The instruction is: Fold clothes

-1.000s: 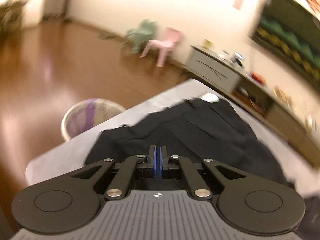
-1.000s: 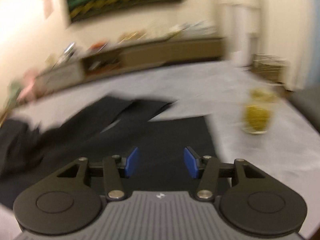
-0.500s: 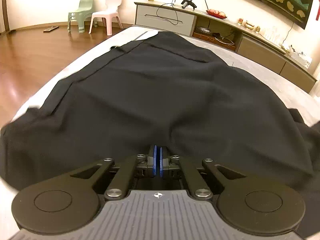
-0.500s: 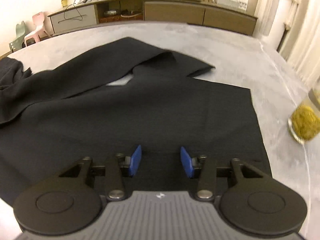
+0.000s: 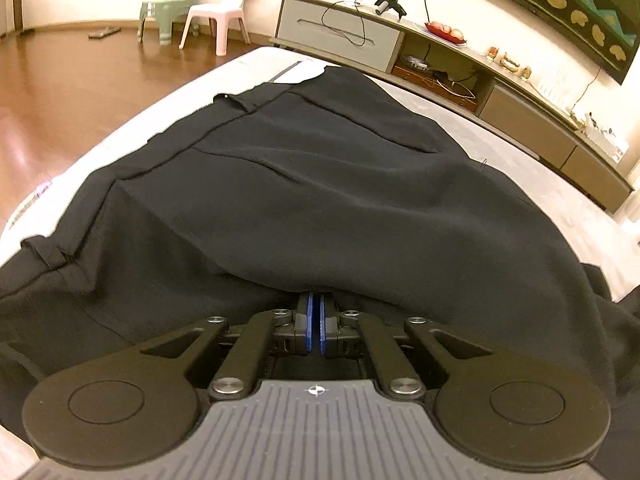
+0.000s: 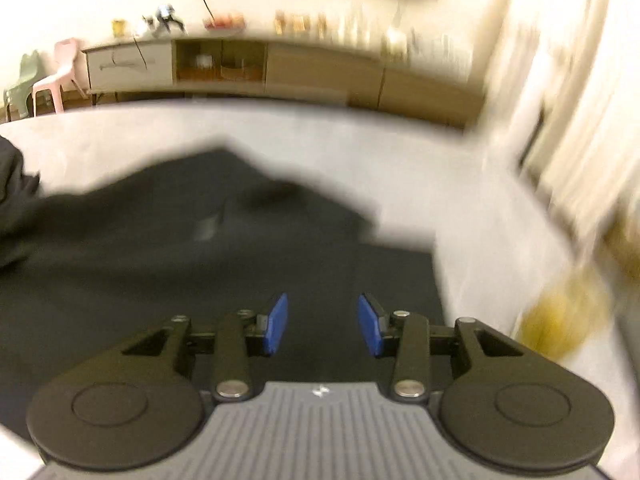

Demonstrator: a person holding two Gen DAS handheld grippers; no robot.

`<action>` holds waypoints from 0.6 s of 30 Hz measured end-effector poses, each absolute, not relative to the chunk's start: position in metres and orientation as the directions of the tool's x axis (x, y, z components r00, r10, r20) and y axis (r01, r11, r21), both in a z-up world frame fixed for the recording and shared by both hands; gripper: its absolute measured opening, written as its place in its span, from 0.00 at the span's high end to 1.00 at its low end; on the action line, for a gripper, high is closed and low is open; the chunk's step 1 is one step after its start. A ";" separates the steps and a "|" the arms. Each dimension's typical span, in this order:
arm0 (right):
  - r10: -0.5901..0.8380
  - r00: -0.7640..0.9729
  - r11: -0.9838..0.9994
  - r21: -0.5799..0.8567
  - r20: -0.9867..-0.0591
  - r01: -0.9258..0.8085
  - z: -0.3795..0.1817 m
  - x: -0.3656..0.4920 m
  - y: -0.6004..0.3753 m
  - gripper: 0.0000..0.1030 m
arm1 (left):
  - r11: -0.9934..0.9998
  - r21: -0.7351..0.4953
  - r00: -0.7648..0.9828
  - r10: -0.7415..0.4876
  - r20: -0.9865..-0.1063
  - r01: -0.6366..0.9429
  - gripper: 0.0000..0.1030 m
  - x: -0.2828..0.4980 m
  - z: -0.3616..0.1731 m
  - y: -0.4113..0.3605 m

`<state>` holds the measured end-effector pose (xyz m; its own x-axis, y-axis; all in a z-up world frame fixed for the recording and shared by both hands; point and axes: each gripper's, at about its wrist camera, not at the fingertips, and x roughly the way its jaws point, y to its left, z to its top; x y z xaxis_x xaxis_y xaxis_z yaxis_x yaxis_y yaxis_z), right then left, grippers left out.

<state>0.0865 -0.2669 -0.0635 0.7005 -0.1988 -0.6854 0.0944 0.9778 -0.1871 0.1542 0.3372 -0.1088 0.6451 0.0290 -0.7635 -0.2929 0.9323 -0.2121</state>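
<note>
Meanwhile, your left gripper [image 5: 314,322] jaws clamped on limp black garment [image 5: 320,184]; right gripper [image 6: 322,324] jaws apart, empty; grip near hem.

Left tongs [image 5: 314,300] pressed closed, right tongs [image 6: 322,322] parted, both angled downward

ROOM: bare grey bed surface [image 6: 460,184] open beyond and right of black garment [image 6: 200,264] | OBSTACLE: yellow jar [image 6: 560,316] standing near garment's right edge, blurred | OBSTACLE: raised garment fold [image 5: 320,184] directly ahead of left gripper [image 5: 314,322] | FAR: sideboard [image 5: 440,64] well apart, past bed edge
</note>
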 end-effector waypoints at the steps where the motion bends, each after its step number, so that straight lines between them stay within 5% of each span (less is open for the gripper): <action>1: -0.203 0.707 0.974 -0.216 -0.677 0.072 -0.061 0.100 -0.265 0.55 | 0.930 -0.221 0.644 0.021 -0.765 -0.292 0.98 0.154 -0.109 0.338; 8: -0.115 0.628 0.969 -0.227 -0.769 -0.100 -0.092 0.204 -0.268 0.58 | 0.925 -0.261 0.644 -0.022 -0.765 -0.278 0.98 0.150 -0.109 0.341; 10: -0.070 0.644 0.973 -0.194 -0.761 -0.124 -0.088 0.214 -0.265 0.99 | 0.921 -0.274 0.644 -0.033 -0.764 -0.277 0.98 0.151 -0.109 0.344; 18: -0.006 0.868 0.948 -0.278 -0.497 -0.153 0.041 0.093 -0.245 1.00 | 0.889 -0.312 0.644 -0.025 -0.764 -0.336 0.98 0.152 -0.108 0.357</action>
<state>0.0932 -0.2446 0.0415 0.8675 -0.0061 -0.4973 -0.1529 0.9482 -0.2784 0.1516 0.3573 -0.1080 0.6443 -0.0247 -0.7644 -0.3362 0.8885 -0.3121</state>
